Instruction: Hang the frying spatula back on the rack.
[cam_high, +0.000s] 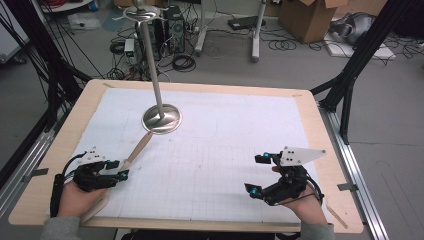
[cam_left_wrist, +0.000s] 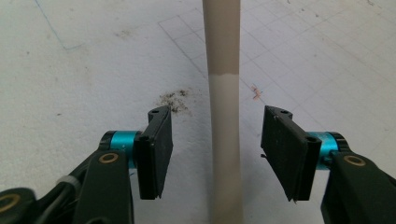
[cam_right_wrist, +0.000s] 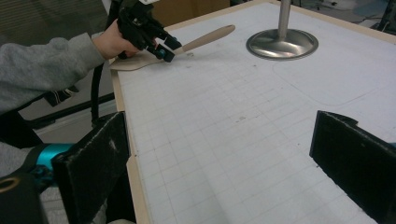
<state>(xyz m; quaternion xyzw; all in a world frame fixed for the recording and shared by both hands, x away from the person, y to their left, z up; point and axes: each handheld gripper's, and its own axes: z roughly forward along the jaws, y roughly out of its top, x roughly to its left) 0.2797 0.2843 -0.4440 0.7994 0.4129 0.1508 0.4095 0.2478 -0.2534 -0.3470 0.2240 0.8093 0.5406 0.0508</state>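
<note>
A person sits at a wooden worktop (cam_high: 320, 130) covered by a white gridded mat (cam_high: 225, 150), holding a claw tool in each hand. A long beige wooden spatula (cam_high: 134, 153) lies flat on the mat at the near left, its handle pointing toward the round base of a metal stand (cam_high: 161, 119), close to that base.

The left claw (cam_high: 121, 170) is lowered over the spatula's handle (cam_left_wrist: 224, 135). The handle runs straight up between the two black pads, with a gap on each side, so the pads straddle it without pressing yet.

The right claw (cam_high: 257, 175) waits at the near right, spread wide and empty above bare mat.

This looks like the grasping step. The next move calls for squeezing the left claw evenly onto the handle, keeping it centred, before any lift.
</note>
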